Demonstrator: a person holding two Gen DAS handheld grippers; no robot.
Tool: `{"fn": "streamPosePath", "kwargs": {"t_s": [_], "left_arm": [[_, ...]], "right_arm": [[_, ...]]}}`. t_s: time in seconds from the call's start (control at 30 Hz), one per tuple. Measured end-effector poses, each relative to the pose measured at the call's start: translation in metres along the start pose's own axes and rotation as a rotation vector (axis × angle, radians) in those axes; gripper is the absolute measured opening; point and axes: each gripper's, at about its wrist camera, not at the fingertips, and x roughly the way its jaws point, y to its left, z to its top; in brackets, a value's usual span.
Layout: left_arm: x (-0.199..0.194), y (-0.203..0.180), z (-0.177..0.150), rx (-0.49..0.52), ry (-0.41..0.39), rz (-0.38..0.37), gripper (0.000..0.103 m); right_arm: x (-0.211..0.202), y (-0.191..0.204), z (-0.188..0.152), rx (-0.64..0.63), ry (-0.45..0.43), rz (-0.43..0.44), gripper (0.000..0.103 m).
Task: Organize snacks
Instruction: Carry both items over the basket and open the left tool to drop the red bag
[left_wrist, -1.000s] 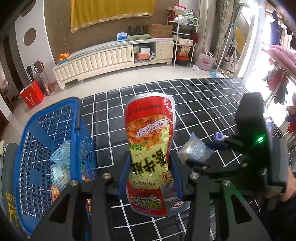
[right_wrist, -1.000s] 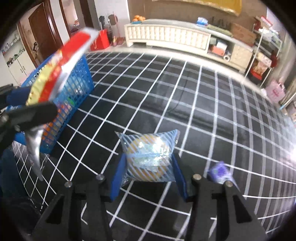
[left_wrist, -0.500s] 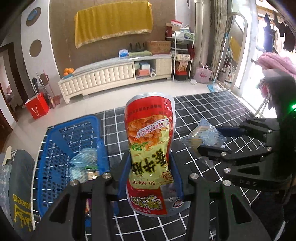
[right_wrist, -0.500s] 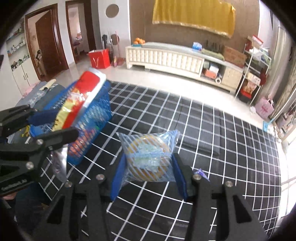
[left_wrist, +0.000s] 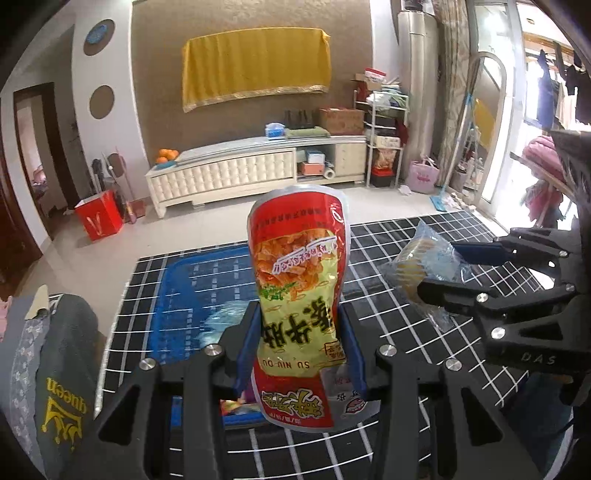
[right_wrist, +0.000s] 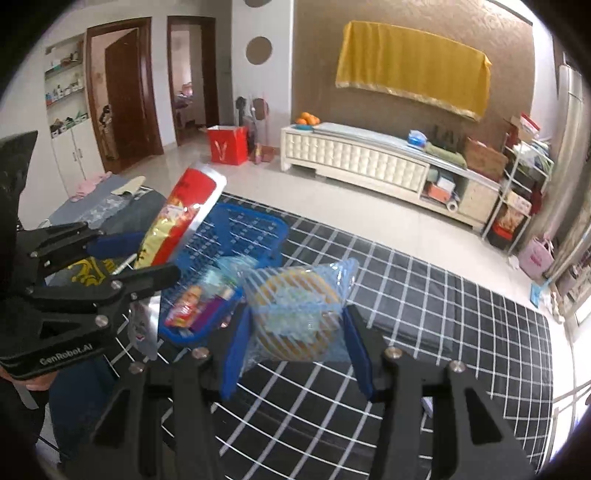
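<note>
Tongs both clamped: your left tongs (left_wrist: 301, 354) (nearer the basket (left_wrist: 207, 280)) grip the upright chips (left_wrist: 299, 280), right tongs (right_wrist: 295, 354) a pastry (right_wrist: 295, 314).

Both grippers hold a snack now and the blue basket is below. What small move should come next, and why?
Probably lower the left gripper a little and release. It is shut on the red and yellow snack bag, which hangs right above the blue basket, where other snacks already lie. The right gripper, shut on the blue striped pastry pack, is beside the basket and can follow.
</note>
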Motion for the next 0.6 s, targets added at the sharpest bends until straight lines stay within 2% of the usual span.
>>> {"fn": "streamPosePath", "kwargs": {"t_s": [0.33,0.6], "left_arm": [[-0.007,0.058,-0.013,-0.065,0.025,0.072,0.04],[0.019,0.092,-0.023,-0.098,0.08,0.082,0.04]], "right_arm": [[0.03,0.043,0.027,-0.037,0.002,0.071,0.055],[0.063,0.066,0.021,-0.049,0.064,0.097,0.055]]}}
